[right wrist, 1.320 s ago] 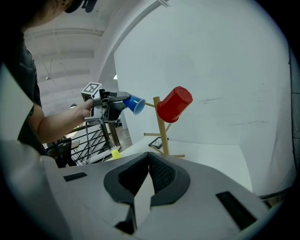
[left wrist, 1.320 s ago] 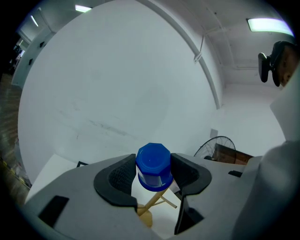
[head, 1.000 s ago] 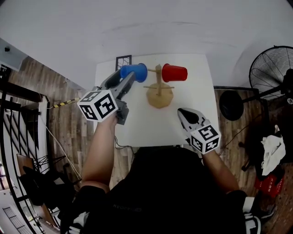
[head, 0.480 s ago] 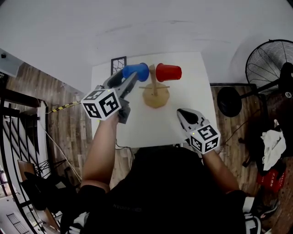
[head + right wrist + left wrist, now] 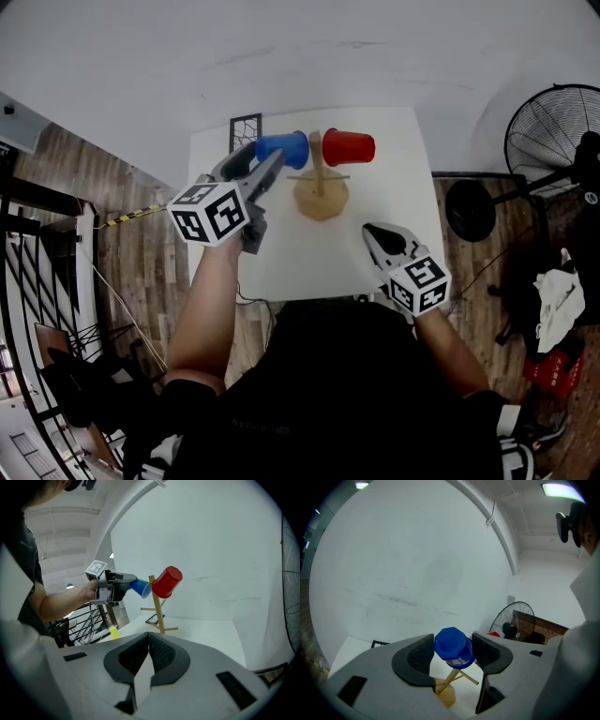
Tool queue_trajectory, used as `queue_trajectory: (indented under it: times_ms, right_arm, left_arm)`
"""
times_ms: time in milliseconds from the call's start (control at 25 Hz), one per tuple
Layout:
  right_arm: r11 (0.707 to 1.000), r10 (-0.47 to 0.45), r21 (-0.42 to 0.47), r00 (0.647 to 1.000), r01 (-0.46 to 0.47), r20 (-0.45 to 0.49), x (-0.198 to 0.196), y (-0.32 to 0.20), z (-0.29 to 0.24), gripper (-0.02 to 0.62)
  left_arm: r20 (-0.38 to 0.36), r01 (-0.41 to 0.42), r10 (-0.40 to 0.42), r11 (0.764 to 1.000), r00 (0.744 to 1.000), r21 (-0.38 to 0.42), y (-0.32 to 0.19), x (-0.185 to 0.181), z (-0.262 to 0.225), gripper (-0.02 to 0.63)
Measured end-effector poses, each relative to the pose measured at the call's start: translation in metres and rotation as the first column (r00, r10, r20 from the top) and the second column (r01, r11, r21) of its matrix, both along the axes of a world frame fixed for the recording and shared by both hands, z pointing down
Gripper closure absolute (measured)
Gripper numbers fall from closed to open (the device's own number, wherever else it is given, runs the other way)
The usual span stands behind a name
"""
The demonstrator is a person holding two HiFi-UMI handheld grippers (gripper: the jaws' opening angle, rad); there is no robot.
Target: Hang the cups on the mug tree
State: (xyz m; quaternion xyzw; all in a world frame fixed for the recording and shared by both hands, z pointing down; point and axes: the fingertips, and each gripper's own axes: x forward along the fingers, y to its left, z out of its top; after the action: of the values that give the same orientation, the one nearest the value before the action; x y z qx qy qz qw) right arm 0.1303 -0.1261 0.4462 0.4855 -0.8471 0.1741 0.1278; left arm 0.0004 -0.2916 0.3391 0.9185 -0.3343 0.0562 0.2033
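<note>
Blue cup (image 5: 453, 648) lies on its side on a peg at the 9 o'clock side of the mug tree (image 5: 320, 192), mouth toward the post, closed bottom toward the left tongs (image 5: 261, 161). Red cup (image 5: 349, 147) hangs on the opposite peg at 3 o'clock, tilted. The tree stands toward the 12 o'clock edge of the white bench (image 5: 309, 253). The jaws of the left tongs have just been opening and stand wide; the blue cup sits between the pads, and they do not appear to press on it, so the peg is judged to carry it. Right tongs (image 5: 147, 653) are closed pad to pad on nothing, held low near the 5 o'clock corner of the bench, well apart from the tree. Handling assessment: both cups look like thin plastic, light, smooth and somewhat slippery, stiff at the rim and bottom but likely to flex at mid-wall under a hard squeeze. Recommended hold is across the body near the closed bottom, with moderate pressure. The tree looks like light wood on a small base; a sideways pull on a cup could tip it.
</note>
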Motion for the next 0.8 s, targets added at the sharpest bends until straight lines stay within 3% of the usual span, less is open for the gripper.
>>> queue_trajectory:
  times_ms: [680, 800]
  right_arm:
    - [0.997, -0.073, 0.014, 0.997, 0.073, -0.017, -0.016, 0.003, -0.006, 0.588]
    - [0.996, -0.090, 0.012, 0.996, 0.090, -0.021, -0.019, 0.003, -0.006, 0.588]
  left_arm:
    - [0.043, 0.048, -0.051, 0.997, 0.998, 0.056, 0.019, -0.021, -0.009, 0.344]
    - [0.048, 0.072, -0.075, 0.995, 0.996, 0.065, 0.023, -0.028, -0.008, 0.368]
